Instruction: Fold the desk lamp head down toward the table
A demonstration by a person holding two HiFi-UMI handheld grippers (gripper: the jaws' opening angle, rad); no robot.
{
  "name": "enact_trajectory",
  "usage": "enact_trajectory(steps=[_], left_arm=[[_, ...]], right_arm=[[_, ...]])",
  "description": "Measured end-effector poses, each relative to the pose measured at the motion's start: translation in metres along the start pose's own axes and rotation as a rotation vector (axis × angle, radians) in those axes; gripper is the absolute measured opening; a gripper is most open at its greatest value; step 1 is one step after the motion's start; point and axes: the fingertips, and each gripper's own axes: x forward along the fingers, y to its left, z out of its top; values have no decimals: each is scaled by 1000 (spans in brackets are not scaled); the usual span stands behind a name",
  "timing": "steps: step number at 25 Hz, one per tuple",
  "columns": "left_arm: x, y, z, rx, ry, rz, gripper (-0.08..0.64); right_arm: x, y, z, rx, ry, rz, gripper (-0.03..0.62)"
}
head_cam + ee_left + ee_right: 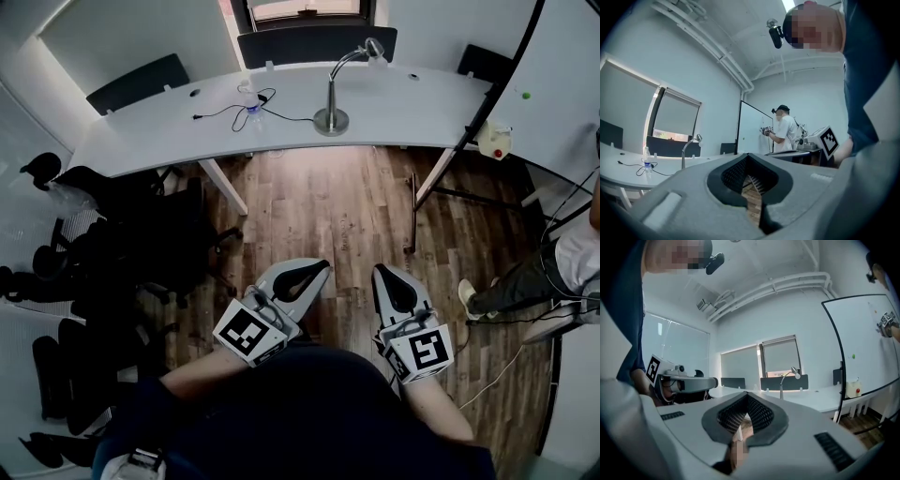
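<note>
Lamp: we find the lamp [331, 94] upright on the white table [422, 108], head [374, 47] raised on its curved neck, not yet folded.
Left gripper [309, 272]: jaws pressed together, nothing between them.
Right gripper [386, 277]: likewise closed and empty.
Position: both are held level at our waist, well apart from the lamp.
Why: we judge this a carry posture, with no grip needed until the table is within reach.

On my feed I'm seeing a water bottle [251, 108] with a black cable [220, 112] running past it, dark chairs [314, 42] behind, a white jug [495, 141] near the whiteboard [558, 84], wood floor [319, 216], and another person [785, 133] at that board.
</note>
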Motion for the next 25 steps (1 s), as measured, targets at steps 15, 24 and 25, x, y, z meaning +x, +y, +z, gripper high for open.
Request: enact_trajectory(steps=[15, 24, 25], left_arm=[[98, 219, 29, 13, -93, -143, 5], [135, 308, 26, -31, -52, -172, 5], [139, 311, 24, -29, -48, -174, 5]], right_arm=[[204, -76, 32, -59, 30, -149, 9], [292, -100, 41, -55, 52, -184, 9], [296, -105, 42, -57, 52, -182, 9]])
